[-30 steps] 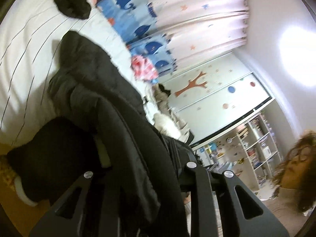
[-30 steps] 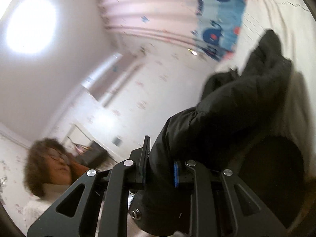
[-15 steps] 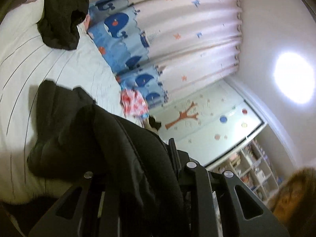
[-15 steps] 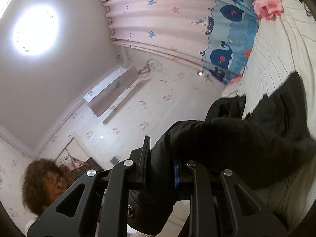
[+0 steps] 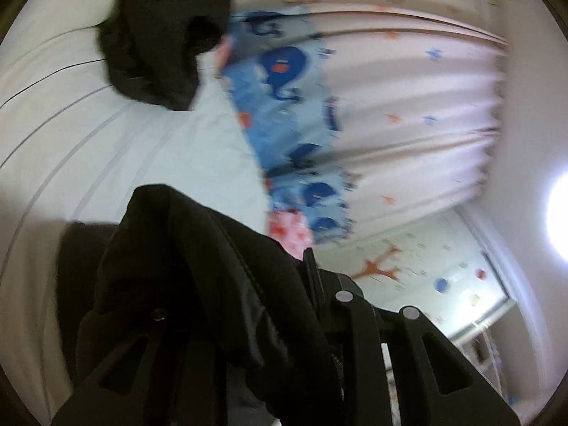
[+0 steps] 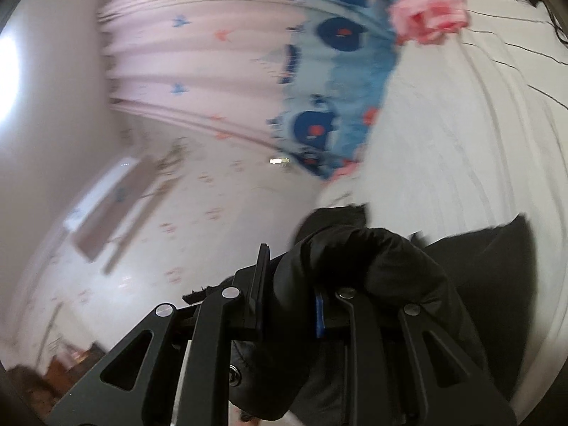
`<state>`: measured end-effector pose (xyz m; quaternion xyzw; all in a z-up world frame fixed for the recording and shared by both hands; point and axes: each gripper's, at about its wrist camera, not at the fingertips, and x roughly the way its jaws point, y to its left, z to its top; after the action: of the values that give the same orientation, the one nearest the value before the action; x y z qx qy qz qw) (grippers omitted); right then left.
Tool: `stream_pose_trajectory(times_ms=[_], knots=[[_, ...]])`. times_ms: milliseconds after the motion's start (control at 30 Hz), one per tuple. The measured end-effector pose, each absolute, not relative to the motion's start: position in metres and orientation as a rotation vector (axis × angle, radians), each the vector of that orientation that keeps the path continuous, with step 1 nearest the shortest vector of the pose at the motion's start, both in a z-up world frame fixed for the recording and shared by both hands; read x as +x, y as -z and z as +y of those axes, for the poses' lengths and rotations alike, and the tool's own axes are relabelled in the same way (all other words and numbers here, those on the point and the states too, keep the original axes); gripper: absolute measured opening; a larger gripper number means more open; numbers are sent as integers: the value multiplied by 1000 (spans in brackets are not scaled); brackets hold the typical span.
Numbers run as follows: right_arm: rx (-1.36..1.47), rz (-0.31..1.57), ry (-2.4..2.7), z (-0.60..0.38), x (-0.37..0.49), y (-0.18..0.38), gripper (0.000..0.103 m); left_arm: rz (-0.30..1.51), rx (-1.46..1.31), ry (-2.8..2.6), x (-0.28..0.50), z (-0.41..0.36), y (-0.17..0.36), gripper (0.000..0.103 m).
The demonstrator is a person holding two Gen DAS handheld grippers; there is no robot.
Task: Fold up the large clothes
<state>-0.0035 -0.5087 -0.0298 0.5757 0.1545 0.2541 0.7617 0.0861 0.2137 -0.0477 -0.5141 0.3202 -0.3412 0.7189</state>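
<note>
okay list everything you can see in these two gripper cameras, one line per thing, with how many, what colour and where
black jacket: one, black, bunched between both grippers' jaws, hanging over the bed
dark garment: one, black, lying on the bed farther back in the left wrist view
pink cloth: one, pink and red, crumpled on the bed by the curtain
bed: one, white cover with thin dark lines, under the clothes
curtain: one, pale pink with stars, blue whale band at the bottom, behind the bed
ceiling light: one, bright white, at the frame edge
left gripper: one, black, shut on the jacket
right gripper: one, black, shut on the jacket
</note>
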Motion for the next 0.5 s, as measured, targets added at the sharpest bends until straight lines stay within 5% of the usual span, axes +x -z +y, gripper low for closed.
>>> stream_pose_trajectory(times_ms=[200, 500], knots=[[1331, 482, -385, -500, 48, 119, 21, 814, -1177, 616, 122, 202, 118, 21], [1266, 552, -345, -500, 58, 128, 21, 863, -1087, 571, 139, 192, 120, 21]])
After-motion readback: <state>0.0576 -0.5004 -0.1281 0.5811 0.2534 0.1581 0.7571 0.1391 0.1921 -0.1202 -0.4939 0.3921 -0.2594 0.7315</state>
